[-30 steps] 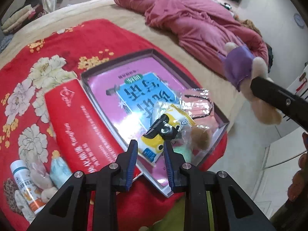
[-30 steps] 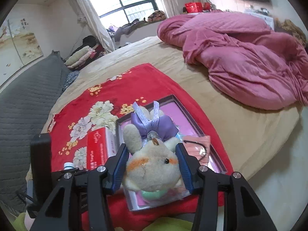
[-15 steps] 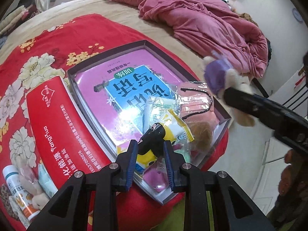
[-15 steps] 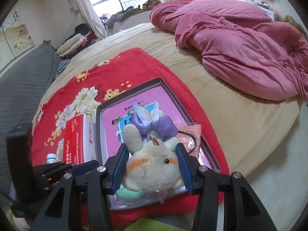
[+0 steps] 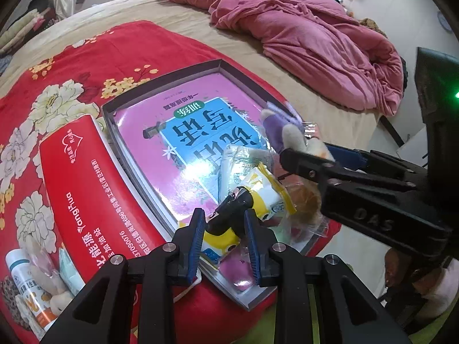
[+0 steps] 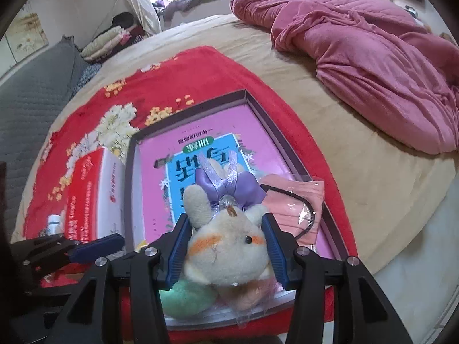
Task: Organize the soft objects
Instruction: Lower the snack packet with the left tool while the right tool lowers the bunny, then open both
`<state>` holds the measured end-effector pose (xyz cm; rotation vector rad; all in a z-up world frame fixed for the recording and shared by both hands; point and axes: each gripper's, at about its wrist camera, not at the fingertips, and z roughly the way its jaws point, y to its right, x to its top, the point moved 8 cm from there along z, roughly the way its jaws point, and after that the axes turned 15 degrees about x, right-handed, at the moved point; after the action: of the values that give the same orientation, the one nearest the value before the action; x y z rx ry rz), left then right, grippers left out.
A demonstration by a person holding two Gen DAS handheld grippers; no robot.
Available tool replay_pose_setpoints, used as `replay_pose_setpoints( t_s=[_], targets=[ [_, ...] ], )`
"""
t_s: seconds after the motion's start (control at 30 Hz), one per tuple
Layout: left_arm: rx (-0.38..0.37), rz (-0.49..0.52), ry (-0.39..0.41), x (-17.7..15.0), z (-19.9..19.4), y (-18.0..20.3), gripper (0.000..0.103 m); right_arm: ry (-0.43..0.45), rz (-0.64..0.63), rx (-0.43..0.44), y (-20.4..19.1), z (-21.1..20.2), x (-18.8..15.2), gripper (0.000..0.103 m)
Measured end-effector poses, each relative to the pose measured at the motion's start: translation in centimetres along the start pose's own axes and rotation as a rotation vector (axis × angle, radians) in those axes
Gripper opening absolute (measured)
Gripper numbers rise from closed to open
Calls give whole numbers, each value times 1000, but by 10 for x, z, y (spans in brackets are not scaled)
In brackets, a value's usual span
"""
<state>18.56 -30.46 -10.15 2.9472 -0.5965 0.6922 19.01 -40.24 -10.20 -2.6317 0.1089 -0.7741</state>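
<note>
Bedroom scene: a tan bed [image 6: 358,189] with a rumpled pink duvet [image 6: 373,57] piled at the far side and a red floral blanket [image 5: 86,66] spread across the near part. On the blanket sits a shallow dark-rimmed box tray [image 6: 258,109], and lying flat in it is a pink book [image 5: 172,154] with a blue panel of big Chinese characters (upside down from here, I can't read them properly). At the near end of the tray there's a heap of soft stuff: a pink face mask in a clear wrapper [image 6: 289,203], a yellow-and-white snack-style packet [image 5: 266,192], something green and fluffy [image 6: 186,298], and a brownish fuzzy thing [image 5: 304,200]. Just beside the tray lies a red box [image 5: 86,195] with white Chinese print plus "YongYuo" and a phone-like number. Past it, at the blanket's corner, a white bottle [image 5: 25,292] with an orange label, unreadable. The right gripper [image 6: 226,246] is clamped on a plush bunny [image 6: 226,252] with a purple bow, held over the tray's near end. The left gripper [image 5: 223,238] has its blue pads close around a black-and-yellow toy [image 5: 232,209], though whether they actually press on it I can't tell.
</note>
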Motion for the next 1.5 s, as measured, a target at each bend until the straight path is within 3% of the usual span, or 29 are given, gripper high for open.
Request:
replay_pose_setpoints(
  t_s=[0.47,0.77,1.43,1.5],
  targets=[
    [7,-8,-11,-1,8,-1,32,-48,-3,-38,14,30,-2,52],
    [-2,-6,-5,0,5,-1,45,-70,9,-40,16,37,0,56],
    [3,-9,18,2,-8,-4,58,-1,4,-49,9,11,11,69],
    [4,-8,23,2,-9,-4,65,13,9,-50,10,5,12,71]
  ],
)
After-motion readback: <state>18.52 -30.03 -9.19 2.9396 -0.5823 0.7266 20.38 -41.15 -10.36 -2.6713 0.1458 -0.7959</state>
